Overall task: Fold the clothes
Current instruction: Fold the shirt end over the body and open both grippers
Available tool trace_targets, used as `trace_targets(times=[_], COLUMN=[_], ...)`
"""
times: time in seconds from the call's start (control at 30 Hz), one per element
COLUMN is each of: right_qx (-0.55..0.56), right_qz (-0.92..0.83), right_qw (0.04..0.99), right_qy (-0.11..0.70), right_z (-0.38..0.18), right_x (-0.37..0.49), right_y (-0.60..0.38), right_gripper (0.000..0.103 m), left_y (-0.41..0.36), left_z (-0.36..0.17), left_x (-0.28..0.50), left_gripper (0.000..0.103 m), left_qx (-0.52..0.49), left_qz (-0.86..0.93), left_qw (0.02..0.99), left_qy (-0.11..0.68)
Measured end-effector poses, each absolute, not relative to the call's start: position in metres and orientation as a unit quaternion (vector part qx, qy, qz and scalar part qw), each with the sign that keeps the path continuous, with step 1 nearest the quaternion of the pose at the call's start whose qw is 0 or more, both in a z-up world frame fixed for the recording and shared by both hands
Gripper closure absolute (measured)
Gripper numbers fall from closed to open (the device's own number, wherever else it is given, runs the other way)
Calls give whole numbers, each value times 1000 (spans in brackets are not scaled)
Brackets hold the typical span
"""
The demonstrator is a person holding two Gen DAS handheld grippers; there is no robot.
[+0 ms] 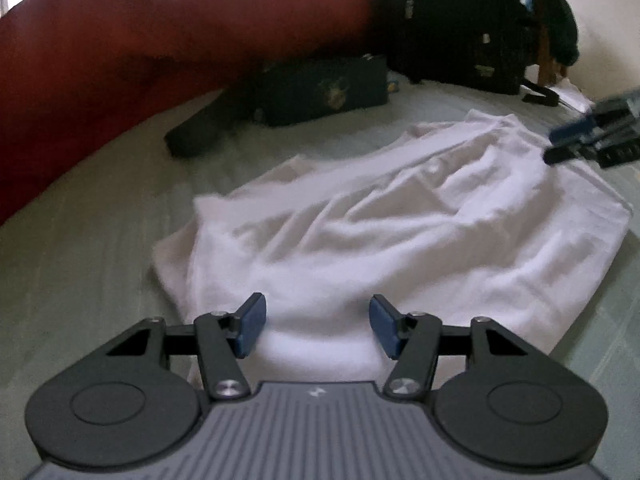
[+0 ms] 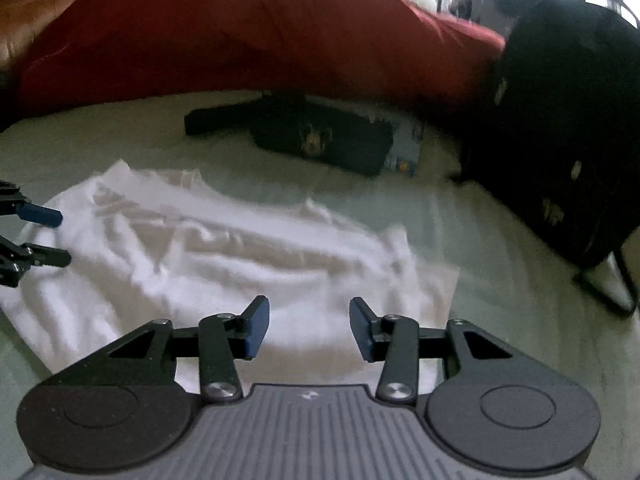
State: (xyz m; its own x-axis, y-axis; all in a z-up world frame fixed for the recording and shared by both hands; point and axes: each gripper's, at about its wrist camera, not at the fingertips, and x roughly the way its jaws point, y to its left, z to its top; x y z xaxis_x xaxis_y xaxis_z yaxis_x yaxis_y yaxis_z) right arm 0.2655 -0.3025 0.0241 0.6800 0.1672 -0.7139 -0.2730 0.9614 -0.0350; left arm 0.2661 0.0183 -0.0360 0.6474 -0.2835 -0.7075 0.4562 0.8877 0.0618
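**Item: white garment, part-folded, both claws free**

Left gripper [image 1: 318, 330]: black linkage, blue pads, jaws standing about half apart with nothing between them. You hold it angled down over the near edge of the crumpled white cotton garment [image 1: 400, 220], pads clear of the cloth.

Right gripper [image 2: 309, 330]: same build, jaws parted to a similar gap, likewise empty. It hangs over the near right part of the same garment [image 2: 224, 256].

Garment: lies on the pale grey-green bedsheet [image 1: 100, 280], in front of both claws. It looks doubled over itself, with a lower layer showing along one side; wrinkles run across the top. Motion blur hides finer seams, so you cannot tell collar from hem with certainty.

Surroundings, outward: a dark rectangular pouch with a gold emblem [image 1: 320, 92] behind the garment, well apart from it; a large red cloth mound [image 1: 140, 40] beyond that; a black bag with pale tags [image 1: 460, 28] at the far side.

Step in hand, as judged: between folds. One fold seems laid down and released, and you are repositioning.

Next move calls for: choosing two matching points on one edge, closing each claw on the top layers only, then lifting evenly so the fold lands square rather than dragging the layer beneath.
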Motion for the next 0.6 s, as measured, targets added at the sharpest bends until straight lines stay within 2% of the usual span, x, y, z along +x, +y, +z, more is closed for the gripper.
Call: trace_targets(times=[0.13,0.3,0.4,0.6], right_qx=[-36,-15,-26,-37], right_qz=[126,139,154,158], right_qw=[904,910,914,899], right_qy=[408,389,375,408], right_z=[-4,3,13,-8], right_x=[248,213,197,180], right_y=[-326,-344,-339,-339], right_gripper=[53,52,44,40], left_y=[38,46,34,31], left_z=[-42,-30,-21,-48], left_x=[252,229,210,191], left_gripper=[44,44,36,33], left_qx=[108,115,126,110], left_qz=[-200,-193,-227,-226], left_qw=[900,904,904,884], left_qy=[371,365,339,395])
